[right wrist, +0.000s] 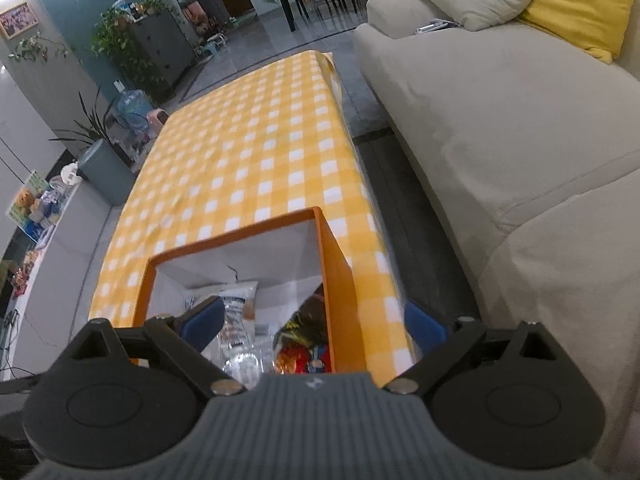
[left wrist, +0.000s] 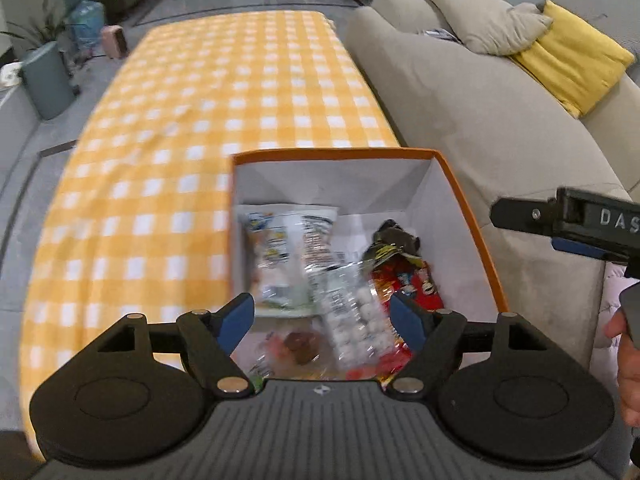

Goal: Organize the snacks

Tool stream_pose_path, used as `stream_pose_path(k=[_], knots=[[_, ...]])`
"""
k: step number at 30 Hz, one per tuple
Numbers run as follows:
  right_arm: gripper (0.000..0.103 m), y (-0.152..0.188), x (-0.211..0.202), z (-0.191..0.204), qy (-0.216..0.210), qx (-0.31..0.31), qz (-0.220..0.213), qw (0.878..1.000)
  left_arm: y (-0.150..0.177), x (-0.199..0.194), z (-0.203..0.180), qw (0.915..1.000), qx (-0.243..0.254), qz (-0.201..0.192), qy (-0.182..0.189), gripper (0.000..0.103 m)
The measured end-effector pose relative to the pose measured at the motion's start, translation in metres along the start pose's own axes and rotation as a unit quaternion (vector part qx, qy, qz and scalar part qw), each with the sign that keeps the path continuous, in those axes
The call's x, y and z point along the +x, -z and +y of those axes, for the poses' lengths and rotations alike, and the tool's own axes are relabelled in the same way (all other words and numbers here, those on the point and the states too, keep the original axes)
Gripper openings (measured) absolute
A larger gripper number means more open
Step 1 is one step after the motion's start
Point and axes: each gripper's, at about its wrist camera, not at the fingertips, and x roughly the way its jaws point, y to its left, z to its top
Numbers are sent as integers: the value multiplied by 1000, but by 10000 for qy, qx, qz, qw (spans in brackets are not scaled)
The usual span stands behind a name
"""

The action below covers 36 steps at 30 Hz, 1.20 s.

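A: Left wrist view first, and the left tool [left wrist: 322, 312] hangs right over the orange box [left wrist: 472, 216], blue pads spread apart with nothing between them. Down inside lie the snacks: a clear bag of white round candies [left wrist: 356, 320], a white printed pouch [left wrist: 280, 248], a red cartoon packet [left wrist: 412, 284] and a dark crumpled wrapper [left wrist: 396, 240].

B: All film and foil, slick and crinkly. I'd say pinch a flat seam rather than the puffed middle, or the bag may squirt out. The box looks like stiff card, white inside, so don't lean on its wall.

A: The box sits at the near corner of the table [left wrist: 200, 128], on a yellow checked cloth, with the grey sofa [left wrist: 500, 120] just beside it. The other tool's black body pokes in from the right.

B: Right wrist view now?

A: Here the right tool [right wrist: 316, 324] also stands open and empty, straddling the orange box [right wrist: 338, 280] wall: one pad over the contents, one outside above the table [right wrist: 248, 152] edge. The pouch and red packet peek out below.

B: Soft cloth there could drag, so lift clear before shifting sideways.
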Motion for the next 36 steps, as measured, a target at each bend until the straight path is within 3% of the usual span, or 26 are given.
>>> stream_pose_path(k=[5,8,11,13,16,20,25,32,36], knots=[[99,18,-13,11,203,-15,186,9996,15,-40,19,9992,-185,-197,-307,90],[100,40,-29,25,371,-118,-7,9992,30,-58,27,9988,-254,-338,-237,90],[100,72,-38,37,413,-168,308,9985,45,-72,29,9985,-250,-429,-238,90],[100,92,-40,45,440,-284,610,9968,55,-75,29,9985,-302,-439,-146,89],[100,119,-51,62,504,-747,594,9942,70,-77,31,9972,-537,-443,-287,88],[100,143,-61,80,699,-1037,780,9891,89,-76,30,9981,-384,-357,-309,87],[99,155,-74,95,603,-1079,913,9881,104,-75,27,9986,-493,-138,-98,87],[99,160,-84,109,787,-1210,1205,9822,111,-84,20,9983,-421,106,-399,87],[99,161,-95,116,690,-1279,1347,9802,114,-83,25,9972,-637,325,-199,87]])
